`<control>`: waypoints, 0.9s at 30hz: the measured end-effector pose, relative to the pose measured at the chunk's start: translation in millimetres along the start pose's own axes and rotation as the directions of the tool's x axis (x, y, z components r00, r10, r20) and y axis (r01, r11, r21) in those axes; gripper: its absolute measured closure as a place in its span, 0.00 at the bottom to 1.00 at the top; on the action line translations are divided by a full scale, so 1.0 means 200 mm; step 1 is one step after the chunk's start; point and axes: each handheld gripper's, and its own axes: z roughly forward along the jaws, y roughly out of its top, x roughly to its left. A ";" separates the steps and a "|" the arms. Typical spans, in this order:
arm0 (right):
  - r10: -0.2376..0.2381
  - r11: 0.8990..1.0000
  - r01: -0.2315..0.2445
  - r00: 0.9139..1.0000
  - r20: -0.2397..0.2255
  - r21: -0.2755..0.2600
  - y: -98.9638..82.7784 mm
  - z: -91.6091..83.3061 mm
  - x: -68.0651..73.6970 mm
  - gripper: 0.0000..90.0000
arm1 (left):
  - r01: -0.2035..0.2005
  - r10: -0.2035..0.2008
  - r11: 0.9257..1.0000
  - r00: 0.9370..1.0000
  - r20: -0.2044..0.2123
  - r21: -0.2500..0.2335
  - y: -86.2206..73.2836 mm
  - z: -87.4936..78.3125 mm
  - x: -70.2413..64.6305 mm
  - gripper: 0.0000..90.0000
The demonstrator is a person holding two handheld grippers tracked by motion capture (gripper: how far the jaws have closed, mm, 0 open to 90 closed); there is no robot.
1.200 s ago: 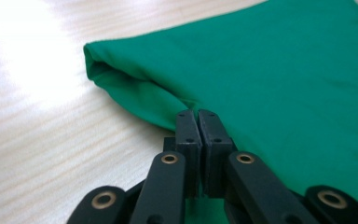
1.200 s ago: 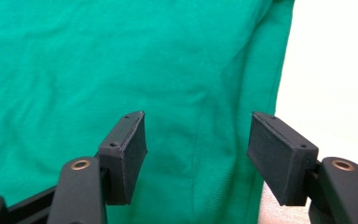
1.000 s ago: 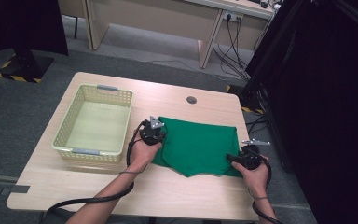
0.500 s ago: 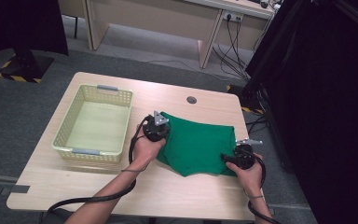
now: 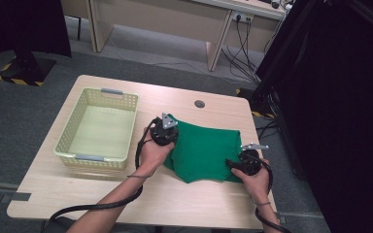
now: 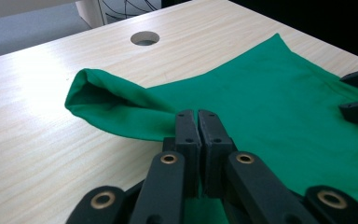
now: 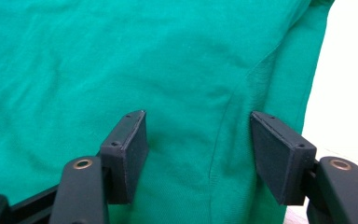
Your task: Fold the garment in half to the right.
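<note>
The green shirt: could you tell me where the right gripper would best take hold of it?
Probably its near right edge, where the shirt lies flat with a seam. The right gripper hovers open there; come straight down. The left gripper is shut on the sleeve.

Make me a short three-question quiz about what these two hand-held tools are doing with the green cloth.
1. True or false: the left gripper is shut on the green cloth.
2. How do the right gripper jaws stand: (a) apart over the cloth, (b) clamped on the basket?
3. What stands on the table left of the cloth?

Key: 1 true; 2 a; 3 a pale yellow basket, nothing in it.
</note>
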 end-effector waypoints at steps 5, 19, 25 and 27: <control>-0.010 1.000 0.010 1.000 -0.011 0.001 0.01 0.01 0.03 0.43 | -0.005 0.005 1.000 1.000 0.001 0.001 0.01 0.00 0.00 0.97; 0.059 0.998 -0.058 0.998 0.017 -0.027 0.03 -0.03 -0.04 0.44 | -0.008 0.008 1.000 1.000 -0.005 0.012 0.00 0.01 0.00 0.97; 0.037 0.999 -0.037 0.999 0.006 -0.002 0.01 0.00 -0.03 0.43 | -0.007 0.008 1.000 1.000 -0.008 0.014 0.00 0.01 0.00 0.97; 0.030 1.000 -0.030 1.000 0.008 -0.008 0.00 0.00 -0.02 0.44 | -0.010 0.010 1.000 1.000 -0.008 0.016 0.00 0.01 0.00 0.97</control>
